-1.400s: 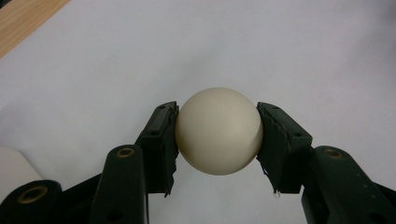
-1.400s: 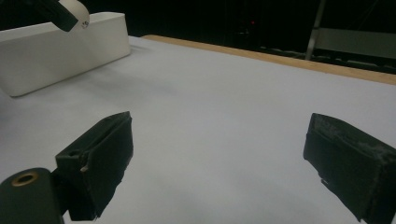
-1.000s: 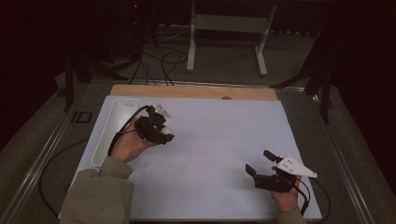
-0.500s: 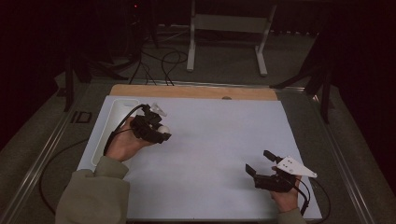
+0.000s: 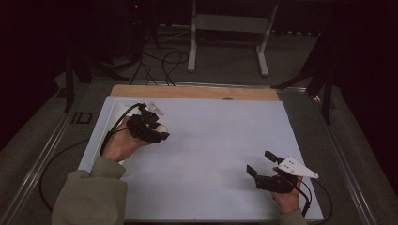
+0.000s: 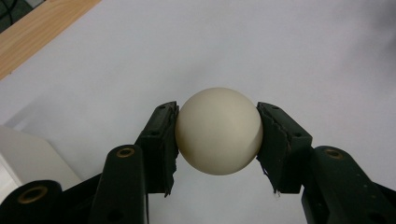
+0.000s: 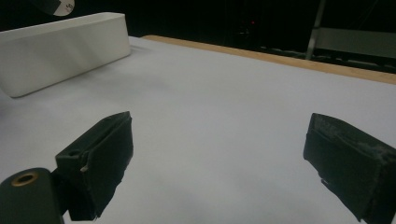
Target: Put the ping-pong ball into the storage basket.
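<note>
While I watch from here, the white ball (image 6: 219, 131) sits clamped between the pads of my left hand-held gripper (image 5: 149, 129), held over the white sheet near the table's (image 5: 202, 92) left edge, toward the far left corner. I can read no writing on it. Just beside it along that edge stands the white tray (image 7: 60, 44); its inside I cannot make out. My right hand-held gripper (image 5: 264, 168) rests near the near right corner, jaws spread wide, holding nothing.

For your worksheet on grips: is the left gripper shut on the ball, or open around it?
Shut on it. In the left gripper view both pads of the left gripper press against the cream ball.
</note>
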`<state>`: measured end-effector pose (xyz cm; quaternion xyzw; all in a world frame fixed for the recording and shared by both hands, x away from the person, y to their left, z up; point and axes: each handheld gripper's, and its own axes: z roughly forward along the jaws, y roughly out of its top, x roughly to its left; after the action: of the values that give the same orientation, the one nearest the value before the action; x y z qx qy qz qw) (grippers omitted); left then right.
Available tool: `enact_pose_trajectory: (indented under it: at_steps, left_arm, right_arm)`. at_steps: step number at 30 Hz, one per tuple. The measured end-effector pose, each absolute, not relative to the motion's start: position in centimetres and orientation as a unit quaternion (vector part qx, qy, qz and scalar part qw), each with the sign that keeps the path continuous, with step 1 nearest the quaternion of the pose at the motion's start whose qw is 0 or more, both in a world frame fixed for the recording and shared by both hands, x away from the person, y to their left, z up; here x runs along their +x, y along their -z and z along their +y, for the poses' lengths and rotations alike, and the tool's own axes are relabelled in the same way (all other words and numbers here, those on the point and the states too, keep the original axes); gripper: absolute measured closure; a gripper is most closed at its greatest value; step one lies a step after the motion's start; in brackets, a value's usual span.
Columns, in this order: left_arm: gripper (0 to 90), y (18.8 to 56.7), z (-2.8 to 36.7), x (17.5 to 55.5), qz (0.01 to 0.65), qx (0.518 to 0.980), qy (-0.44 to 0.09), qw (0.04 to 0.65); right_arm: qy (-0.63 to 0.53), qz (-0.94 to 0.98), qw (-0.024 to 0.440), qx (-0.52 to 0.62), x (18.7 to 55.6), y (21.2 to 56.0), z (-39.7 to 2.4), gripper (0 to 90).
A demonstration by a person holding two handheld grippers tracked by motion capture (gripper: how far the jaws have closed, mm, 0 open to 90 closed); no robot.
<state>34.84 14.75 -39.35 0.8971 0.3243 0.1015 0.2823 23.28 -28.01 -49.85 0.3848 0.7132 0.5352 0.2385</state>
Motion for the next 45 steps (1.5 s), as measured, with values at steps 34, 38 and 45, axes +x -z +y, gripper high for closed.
enact_pose_trajectory:
  at_steps: [34, 38, 45]
  left_arm:
    - [51.4, 37.9, 17.1, 34.7, 0.331, 0.891, -0.131, 0.280]
    - [51.4, 37.9, 17.3, 34.7, 0.335, 0.890, -0.133, 0.280]
    - [51.4, 37.8, 17.8, 34.7, 0.338, 0.889, -0.136, 0.276]
  right_arm:
    - [-0.536, 0.713, 0.238, 0.385, 23.3, 49.8, -28.0, 8.1]
    - [-0.535, 0.713, 0.238, 0.386, 23.3, 49.8, -28.0, 8.1]
    - [-0.536, 0.713, 0.238, 0.385, 23.3, 49.8, -28.0, 8.1]
